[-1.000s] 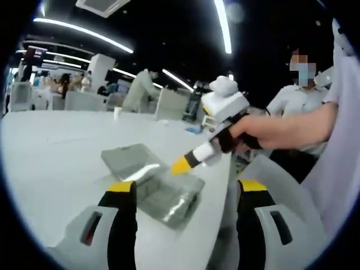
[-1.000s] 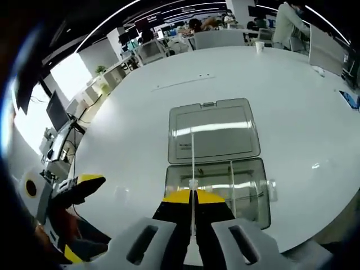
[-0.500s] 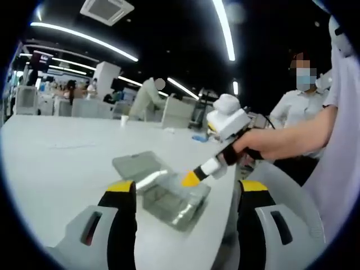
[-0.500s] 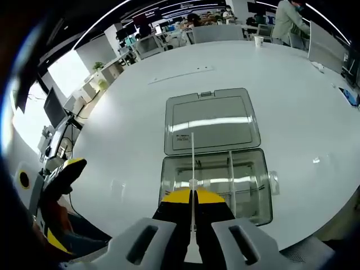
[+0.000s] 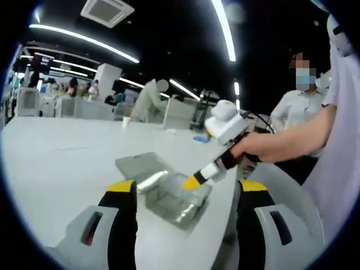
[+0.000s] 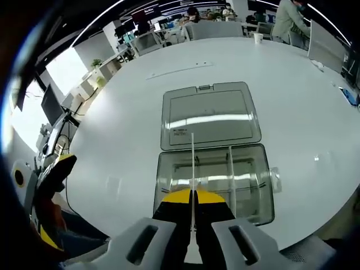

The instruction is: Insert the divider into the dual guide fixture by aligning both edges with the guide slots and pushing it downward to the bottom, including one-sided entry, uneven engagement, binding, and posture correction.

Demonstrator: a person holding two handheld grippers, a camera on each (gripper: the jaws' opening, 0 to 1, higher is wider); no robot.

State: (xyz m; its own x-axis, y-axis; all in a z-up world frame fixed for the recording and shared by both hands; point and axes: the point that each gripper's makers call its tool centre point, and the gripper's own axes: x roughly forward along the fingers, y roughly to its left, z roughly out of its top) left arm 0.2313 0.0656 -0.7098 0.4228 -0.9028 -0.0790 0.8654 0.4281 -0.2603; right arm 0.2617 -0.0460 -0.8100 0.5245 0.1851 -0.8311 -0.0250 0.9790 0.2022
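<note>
A clear plastic box with its lid folded open lies on the white table; one divider stands inside it. My right gripper is shut on a thin clear divider, held edge-on above the box's near left part. In the left gripper view the same box sits near the table edge, with the right gripper's yellow tip just over it. My left gripper stands open, back from the box, holding nothing.
A person's hand and arm hold the right gripper. Another person in a white shirt stands beyond the table. A paper cup and chairs sit at the far side. The table edge runs close behind the box.
The right gripper with the divider has come closer over the box. The left gripper's view has lifted and swung slightly; its jaws stay open.
</note>
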